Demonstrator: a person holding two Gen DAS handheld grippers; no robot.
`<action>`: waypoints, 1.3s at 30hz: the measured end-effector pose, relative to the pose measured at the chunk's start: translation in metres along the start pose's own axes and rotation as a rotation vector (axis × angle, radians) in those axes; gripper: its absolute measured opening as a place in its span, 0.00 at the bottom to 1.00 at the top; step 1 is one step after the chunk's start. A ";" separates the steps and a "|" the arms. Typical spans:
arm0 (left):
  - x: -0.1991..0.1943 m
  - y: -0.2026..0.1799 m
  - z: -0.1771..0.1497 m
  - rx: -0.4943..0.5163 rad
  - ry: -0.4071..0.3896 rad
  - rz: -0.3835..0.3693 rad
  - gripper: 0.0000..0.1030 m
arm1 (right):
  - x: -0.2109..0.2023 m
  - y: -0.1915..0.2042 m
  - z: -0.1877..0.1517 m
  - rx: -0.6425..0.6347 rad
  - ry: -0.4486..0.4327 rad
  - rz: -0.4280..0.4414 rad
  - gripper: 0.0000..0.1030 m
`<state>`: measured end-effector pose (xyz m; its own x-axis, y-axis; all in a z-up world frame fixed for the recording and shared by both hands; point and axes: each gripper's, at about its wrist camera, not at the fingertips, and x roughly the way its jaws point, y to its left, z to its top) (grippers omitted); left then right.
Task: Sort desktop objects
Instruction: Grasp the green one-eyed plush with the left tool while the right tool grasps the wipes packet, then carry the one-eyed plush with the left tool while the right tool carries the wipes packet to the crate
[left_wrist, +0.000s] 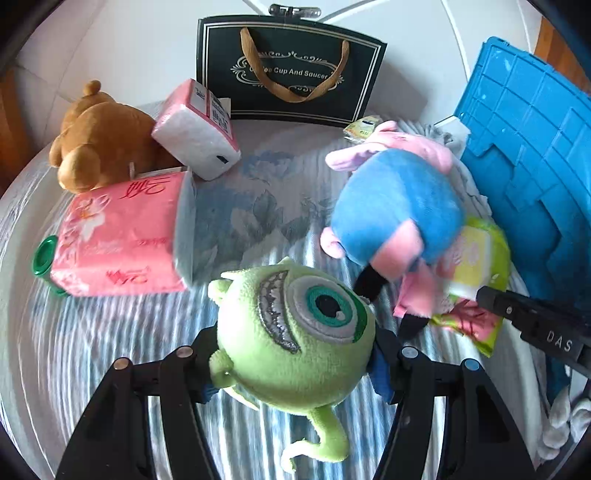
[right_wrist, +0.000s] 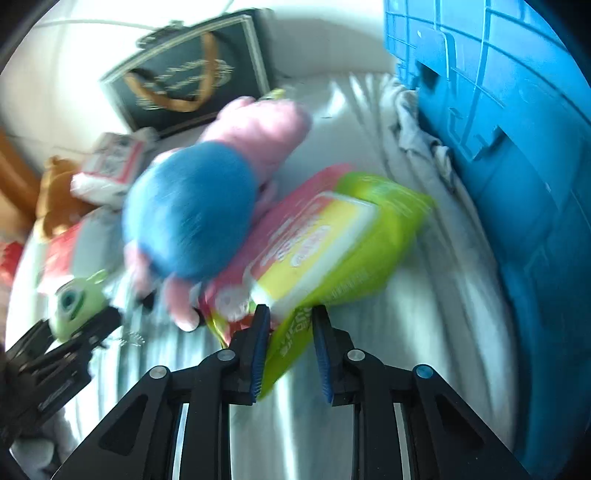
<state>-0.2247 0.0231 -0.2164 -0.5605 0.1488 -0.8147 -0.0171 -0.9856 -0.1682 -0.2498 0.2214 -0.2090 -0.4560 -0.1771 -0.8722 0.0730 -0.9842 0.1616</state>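
A green one-eyed monster plush (left_wrist: 295, 332) sits between the fingers of my left gripper (left_wrist: 295, 369), which is shut on its round body and holds it just above the striped cloth. In the right wrist view, my right gripper (right_wrist: 290, 347) is shut on the near corner of a green and yellow wipes pack (right_wrist: 332, 251). That pack lies partly under a blue and pink pig plush (right_wrist: 192, 214). The left wrist view shows the same pig (left_wrist: 395, 214) to the right of the monster plush, with the right gripper's black finger (left_wrist: 517, 314) on the wipes pack (left_wrist: 476, 266).
A blue plastic crate (left_wrist: 535, 166) stands along the right side. A black gift bag (left_wrist: 288, 70) stands at the back. On the left lie a brown bear plush (left_wrist: 96, 140), a white tissue pack (left_wrist: 195, 133), a pink tissue pack (left_wrist: 118, 240) and a green cap (left_wrist: 42, 258).
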 end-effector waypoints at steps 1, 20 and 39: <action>-0.005 0.000 -0.002 0.002 -0.005 0.000 0.60 | -0.004 0.001 -0.005 0.007 0.007 0.017 0.21; -0.104 -0.023 0.000 0.051 -0.194 -0.030 0.60 | -0.133 0.051 -0.030 -0.225 -0.245 -0.033 0.03; -0.278 -0.226 0.058 0.272 -0.554 -0.250 0.60 | -0.418 -0.033 -0.009 -0.160 -0.845 -0.242 0.00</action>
<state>-0.1132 0.1996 0.0799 -0.8537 0.3839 -0.3517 -0.3694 -0.9227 -0.1105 -0.0535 0.3274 0.1460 -0.9717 0.0399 -0.2326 -0.0158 -0.9944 -0.1047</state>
